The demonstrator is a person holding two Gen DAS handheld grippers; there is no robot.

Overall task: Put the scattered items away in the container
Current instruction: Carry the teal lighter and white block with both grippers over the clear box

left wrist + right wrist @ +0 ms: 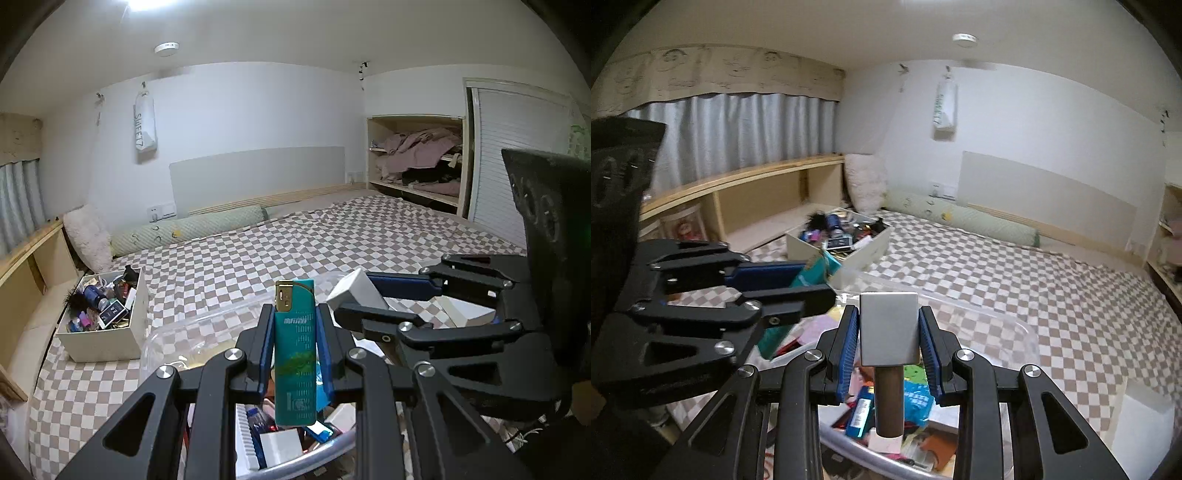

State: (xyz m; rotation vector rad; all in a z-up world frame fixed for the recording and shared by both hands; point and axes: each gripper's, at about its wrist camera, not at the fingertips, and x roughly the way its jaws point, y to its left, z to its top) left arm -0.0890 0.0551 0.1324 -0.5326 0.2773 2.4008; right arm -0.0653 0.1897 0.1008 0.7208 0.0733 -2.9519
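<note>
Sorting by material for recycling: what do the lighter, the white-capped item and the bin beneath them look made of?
Lighter: glossy teal plastic, gold metal-look top. White-capped item: smooth matte cap, probably plastic; its dull brown stem is unclear. Bin: clear plastic, see-through wall.

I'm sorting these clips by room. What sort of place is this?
Most likely a bedroom: a wide bed with a checkered cover, a long green bolster against the headboard, and wall shelves stuffed with folded clothes.
</note>
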